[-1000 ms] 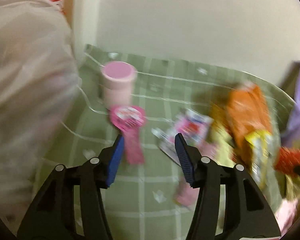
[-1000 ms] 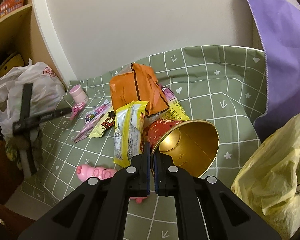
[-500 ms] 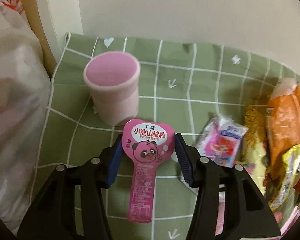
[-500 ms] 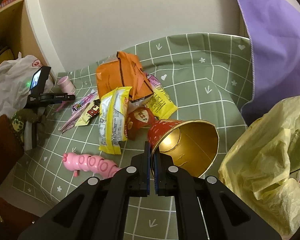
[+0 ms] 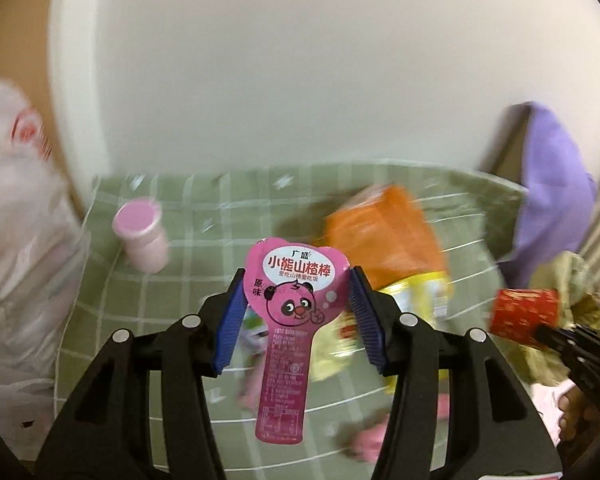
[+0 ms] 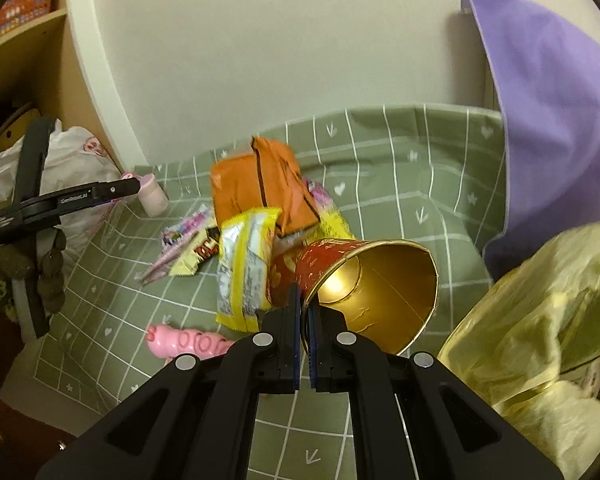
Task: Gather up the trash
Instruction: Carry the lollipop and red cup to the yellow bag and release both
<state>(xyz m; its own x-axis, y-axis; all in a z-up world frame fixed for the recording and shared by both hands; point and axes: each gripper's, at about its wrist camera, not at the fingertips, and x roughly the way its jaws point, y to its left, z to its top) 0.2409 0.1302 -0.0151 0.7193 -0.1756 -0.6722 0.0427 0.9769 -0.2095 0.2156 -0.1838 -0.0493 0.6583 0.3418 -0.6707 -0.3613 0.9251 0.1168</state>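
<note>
We see a green checked cloth spread against a pale wall, with a purple cloth draped at its right edge and a yellow bag bunched at the near right. A white bag sits off the cloth's left end. On the cloth lie an orange packet, a yellow wrapper overlapping its near edge, a pink toy closer in, and a small pink cup standing in the far left corner. Our right gripper has its fingers pressed together on the rim of a red cup, gold inside, tipped on its side. Our left gripper pinches a pink wrapper by its wide heart-shaped head, held above the cloth with the narrow tail hanging toward us.
</note>
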